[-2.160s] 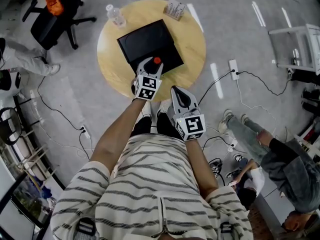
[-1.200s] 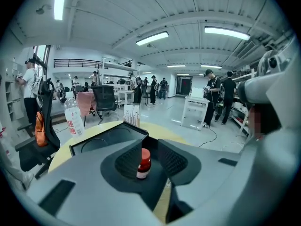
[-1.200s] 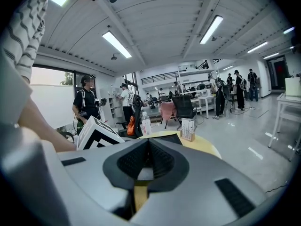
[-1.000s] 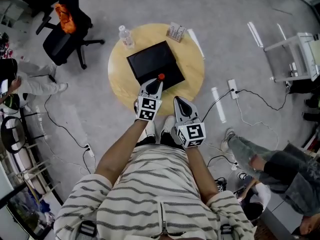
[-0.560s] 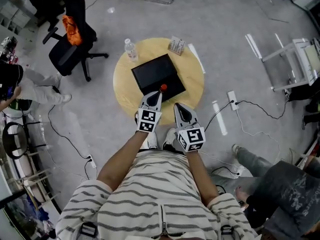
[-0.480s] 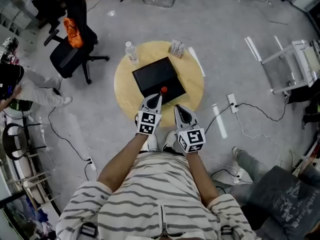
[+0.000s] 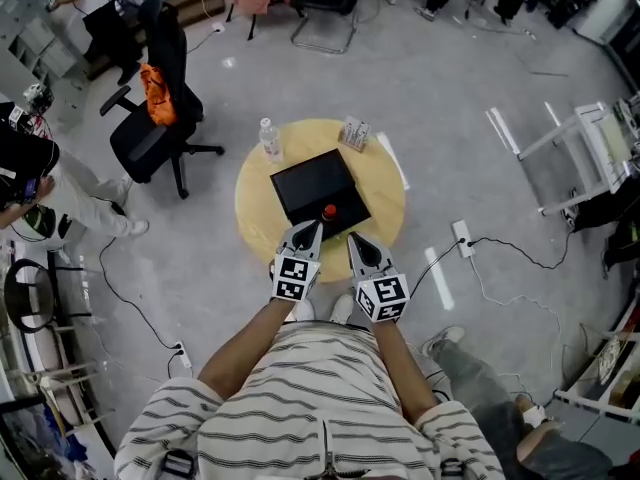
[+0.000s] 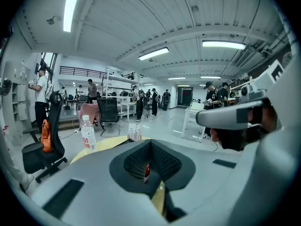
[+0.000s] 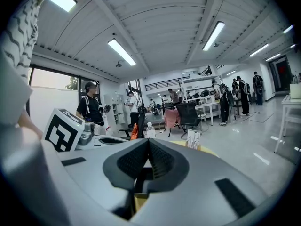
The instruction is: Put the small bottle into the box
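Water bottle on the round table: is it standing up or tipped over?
Standing up. In the left gripper view the water bottle sits on its base on the round table, white cap on top.

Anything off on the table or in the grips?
Nothing stands out. The box lies flat on the table, the water bottle is upright, and nothing is spilled. The left gripper is shut on the small bottle; the right gripper is shut and empty.

The right gripper fills the lower frame, jaws closed together on nothing; a marker cube sits at left.
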A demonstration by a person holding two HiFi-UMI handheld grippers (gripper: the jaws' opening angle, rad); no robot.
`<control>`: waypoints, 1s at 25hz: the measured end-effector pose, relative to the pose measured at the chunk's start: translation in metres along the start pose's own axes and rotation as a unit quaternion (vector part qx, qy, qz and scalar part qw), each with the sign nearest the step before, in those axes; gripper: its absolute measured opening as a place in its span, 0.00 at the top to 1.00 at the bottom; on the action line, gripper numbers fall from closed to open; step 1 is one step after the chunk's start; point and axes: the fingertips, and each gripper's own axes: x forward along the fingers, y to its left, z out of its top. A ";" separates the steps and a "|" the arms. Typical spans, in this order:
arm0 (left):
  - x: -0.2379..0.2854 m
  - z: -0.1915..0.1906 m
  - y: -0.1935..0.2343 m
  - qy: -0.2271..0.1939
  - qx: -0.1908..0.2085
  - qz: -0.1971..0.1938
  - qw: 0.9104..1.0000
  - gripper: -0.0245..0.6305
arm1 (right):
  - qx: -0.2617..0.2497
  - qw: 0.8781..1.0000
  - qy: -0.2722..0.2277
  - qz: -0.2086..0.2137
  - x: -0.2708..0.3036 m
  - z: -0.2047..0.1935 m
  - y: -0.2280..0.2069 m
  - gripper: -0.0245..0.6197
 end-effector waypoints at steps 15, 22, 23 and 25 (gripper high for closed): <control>-0.020 0.022 -0.001 -0.035 -0.007 0.008 0.999 0.93 | 0.003 1.000 -0.004 0.006 0.002 0.005 -0.007 0.94; -0.022 0.033 -0.002 -0.044 0.001 0.008 0.999 0.93 | 0.000 1.000 -0.011 0.005 0.007 0.013 -0.009 0.94; -0.022 0.033 -0.002 -0.044 0.002 0.007 0.999 0.93 | -0.001 1.000 -0.011 0.005 0.007 0.014 -0.009 0.94; -0.022 0.034 -0.002 -0.045 0.004 0.007 0.999 0.93 | -0.003 1.000 -0.013 0.006 0.009 0.015 -0.008 0.94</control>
